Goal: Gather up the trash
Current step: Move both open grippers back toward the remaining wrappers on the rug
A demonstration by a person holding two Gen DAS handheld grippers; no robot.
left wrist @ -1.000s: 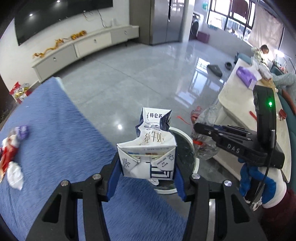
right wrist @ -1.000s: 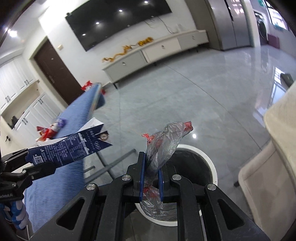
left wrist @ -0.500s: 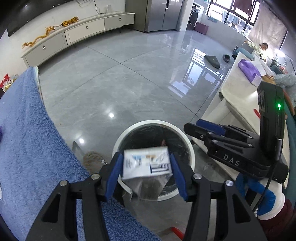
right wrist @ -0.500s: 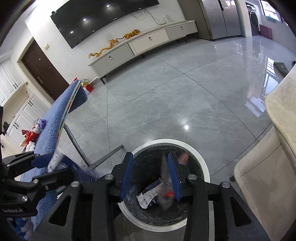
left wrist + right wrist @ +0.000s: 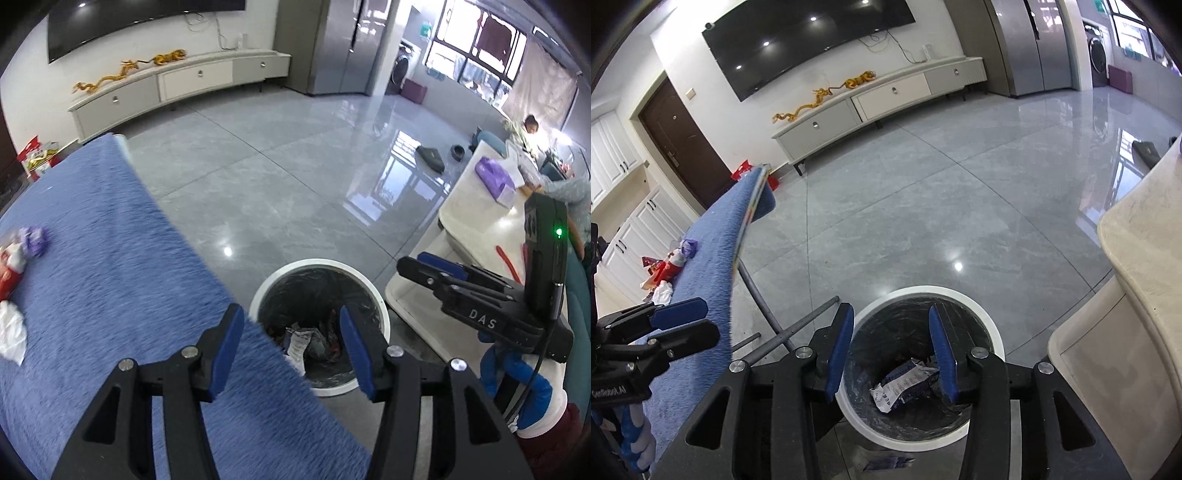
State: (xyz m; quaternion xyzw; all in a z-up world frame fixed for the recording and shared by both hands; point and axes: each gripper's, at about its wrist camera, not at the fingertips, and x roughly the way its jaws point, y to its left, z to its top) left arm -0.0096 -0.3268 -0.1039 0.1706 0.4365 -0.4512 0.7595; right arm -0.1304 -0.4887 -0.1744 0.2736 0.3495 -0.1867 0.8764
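two tools, both empty now. a second ago the left tool [image 5: 291, 347] was clamped on a white and blue milk carton and the right tool [image 5: 892, 354] was pinching a crumpled clear plastic bag with red bits; both pieces are gone from between the pads. the left tool's blue pads stand apart with nothing in the gap, and the right tool's jaws are opening, also with nothing between them.

the round white trash bin with a black liner [image 5: 991, 332] sits on the glossy grey tile floor [image 5: 295, 177], right under both tools. down inside it lies a crumpled white and blue printed carton [image 5: 905, 380], likely the one just let go, on top of other scrunched wrappers. so that drop looks done for both hands.

what's left is on the fuzzy blue cloth-covered counter [image 5: 110, 277]: a small pile of wrappers [image 5: 14, 269] at its far left side, red, white and a purple one, soft and crinkly looking, well apart from the bin. in the right wrist view a flattened bit of blue printed packaging [image 5: 886, 462] also seems to lie on the floor just beside the bin, though it's hard to make out. those thin foil things will probably need a careful pinch.
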